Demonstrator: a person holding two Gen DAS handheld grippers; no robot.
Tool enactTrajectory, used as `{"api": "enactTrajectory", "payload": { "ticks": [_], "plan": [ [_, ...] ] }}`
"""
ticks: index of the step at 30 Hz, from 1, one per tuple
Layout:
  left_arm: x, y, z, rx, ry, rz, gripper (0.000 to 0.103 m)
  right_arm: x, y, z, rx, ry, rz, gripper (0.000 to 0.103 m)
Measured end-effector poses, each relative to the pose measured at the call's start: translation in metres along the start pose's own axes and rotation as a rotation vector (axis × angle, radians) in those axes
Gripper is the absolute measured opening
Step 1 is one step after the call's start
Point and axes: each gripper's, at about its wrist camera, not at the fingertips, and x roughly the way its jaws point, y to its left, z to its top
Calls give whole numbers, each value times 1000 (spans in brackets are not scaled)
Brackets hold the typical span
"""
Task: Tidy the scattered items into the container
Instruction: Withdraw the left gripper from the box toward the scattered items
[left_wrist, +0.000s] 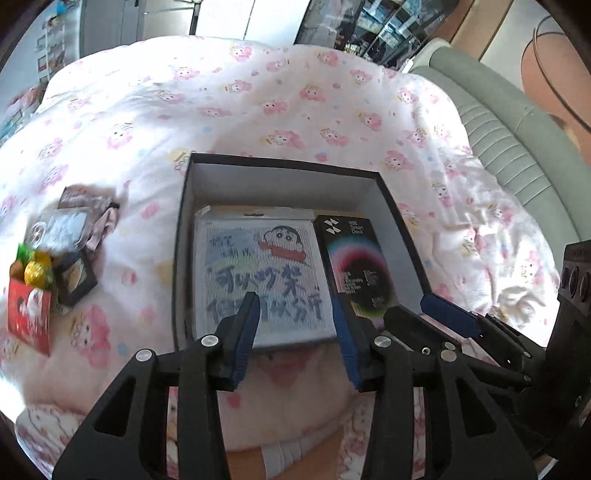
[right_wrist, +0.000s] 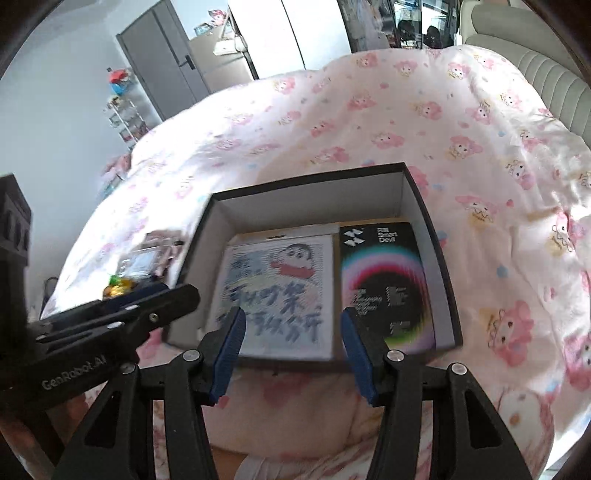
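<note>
- Hovering nearest, the left gripper (left_wrist: 291, 332) and right gripper (right_wrist: 291, 343) both stand parted with nothing between the pads.
- Beyond them, the box (left_wrist: 388, 195) on the quilt holds a cartoon card (left_wrist: 258, 277) and a black packet (left_wrist: 354, 266) (two items done).
- Farther left, a red candy pouch (left_wrist: 29, 310) and small packets (left_wrist: 70, 229) remain outside.

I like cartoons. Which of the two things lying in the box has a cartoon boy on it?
The white picture card, lying left in the box. The black Smart Devil packet beside it shows only a rainbow ring.
</note>
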Motion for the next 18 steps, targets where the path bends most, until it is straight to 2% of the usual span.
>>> {"api": "enactTrajectory", "payload": {
  "ticks": [3, 6, 11, 18],
  "plan": [
    [-21, -1, -14, -15, -31, 27, 40, -23, 16, -12, -40, -31, -34, 50],
    [-40, 3, -23, -16, -51, 23, 40, -43, 32, -22, -81, -86, -45, 50],
    [-63, 25, -37, -28, -71, 70, 40, -47, 51, -29, -114, -67, 32, 50],
    [-88, 90, -54, -137, -103, 125, 40, -27, 105, -34, -198, -29, 157, 50]
  ]
}}
